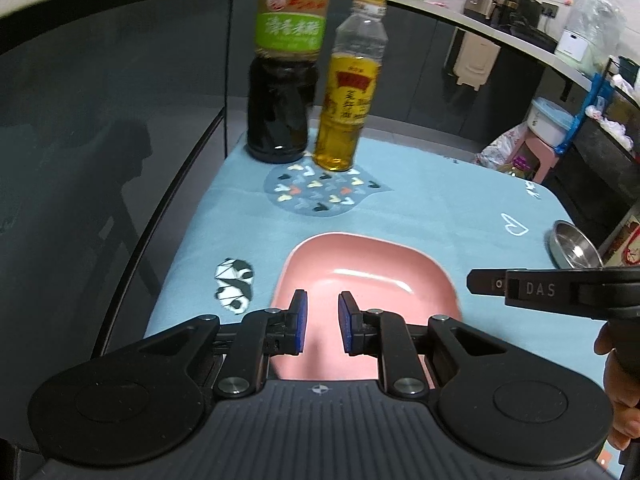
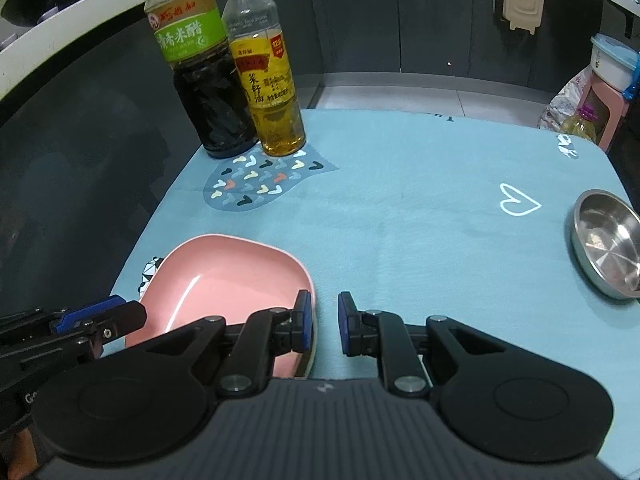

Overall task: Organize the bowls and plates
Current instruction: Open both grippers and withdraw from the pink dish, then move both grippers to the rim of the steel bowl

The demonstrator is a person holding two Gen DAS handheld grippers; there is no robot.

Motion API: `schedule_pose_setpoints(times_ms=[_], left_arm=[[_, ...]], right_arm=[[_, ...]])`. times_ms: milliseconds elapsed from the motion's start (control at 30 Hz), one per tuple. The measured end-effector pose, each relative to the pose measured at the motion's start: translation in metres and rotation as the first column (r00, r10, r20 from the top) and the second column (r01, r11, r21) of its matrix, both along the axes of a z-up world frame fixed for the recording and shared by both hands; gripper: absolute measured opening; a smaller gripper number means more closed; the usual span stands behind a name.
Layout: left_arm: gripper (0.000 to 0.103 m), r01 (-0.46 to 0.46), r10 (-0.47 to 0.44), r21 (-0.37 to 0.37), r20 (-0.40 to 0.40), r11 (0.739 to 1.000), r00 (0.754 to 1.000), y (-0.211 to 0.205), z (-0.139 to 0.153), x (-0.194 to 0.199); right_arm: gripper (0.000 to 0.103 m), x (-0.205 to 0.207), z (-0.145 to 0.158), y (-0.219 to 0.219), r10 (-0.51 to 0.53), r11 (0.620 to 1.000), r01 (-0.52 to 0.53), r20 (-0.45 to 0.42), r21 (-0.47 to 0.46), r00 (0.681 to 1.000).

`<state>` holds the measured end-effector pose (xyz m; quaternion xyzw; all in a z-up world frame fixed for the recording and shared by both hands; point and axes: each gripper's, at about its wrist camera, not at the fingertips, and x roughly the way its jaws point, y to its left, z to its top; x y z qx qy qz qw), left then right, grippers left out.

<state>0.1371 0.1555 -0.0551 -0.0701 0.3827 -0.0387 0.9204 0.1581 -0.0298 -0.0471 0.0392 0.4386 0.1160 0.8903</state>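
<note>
A pink square plate (image 1: 360,276) lies on the blue tablecloth (image 1: 440,200) near its front left; it also shows in the right wrist view (image 2: 228,276). My left gripper (image 1: 321,322) is open and empty, hovering over the plate's near part. My right gripper (image 2: 324,322) is open and empty, just right of the plate's right edge, its left finger over the rim. A steel bowl (image 2: 608,240) sits at the table's right edge, also in the left wrist view (image 1: 576,246).
A dark vinegar bottle (image 2: 204,80) and a yellow oil bottle (image 2: 268,76) stand at the table's far left corner. The table edge drops off at left. Kitchen cabinets and a pink stool (image 2: 600,116) lie beyond.
</note>
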Motion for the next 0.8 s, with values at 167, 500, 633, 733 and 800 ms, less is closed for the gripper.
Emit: schedule_pose_setpoints(times_ms=[167, 500, 633, 733, 800], left_arm=[[0.016, 0.035, -0.035, 0.01, 0.009, 0.999, 0.999, -0.019, 0.006, 0.002], [0.016, 0.096, -0.096, 0.041, 0.001, 0.995, 0.995, -0.062, 0.012, 0.008], [0.017, 0.129, -0.128, 0.051, -0.012, 0.99, 0.992, -0.083, 0.014, 0.013], [0.019, 0.157, -0.156, 0.054, -0.022, 0.986, 0.988, -0.102, 0.014, 0.018], [0.022, 0.177, -0.175, 0.055, -0.03, 0.983, 0.984, -0.117, 0.014, 0.023]], right_arm=[[0.013, -0.004, 0.005, -0.014, -0.017, 1.0, 0.017, 0.016, 0.001, 1.0], [0.013, -0.009, 0.008, -0.053, -0.076, 0.997, 0.075, 0.024, 0.029, 0.997], [0.013, -0.012, 0.01, -0.074, -0.104, 0.994, 0.103, 0.025, 0.047, 0.994], [0.015, -0.014, 0.012, -0.092, -0.135, 0.989, 0.133, 0.029, 0.063, 0.99], [0.016, -0.015, 0.013, -0.107, -0.168, 0.984, 0.165, 0.03, 0.073, 0.985]])
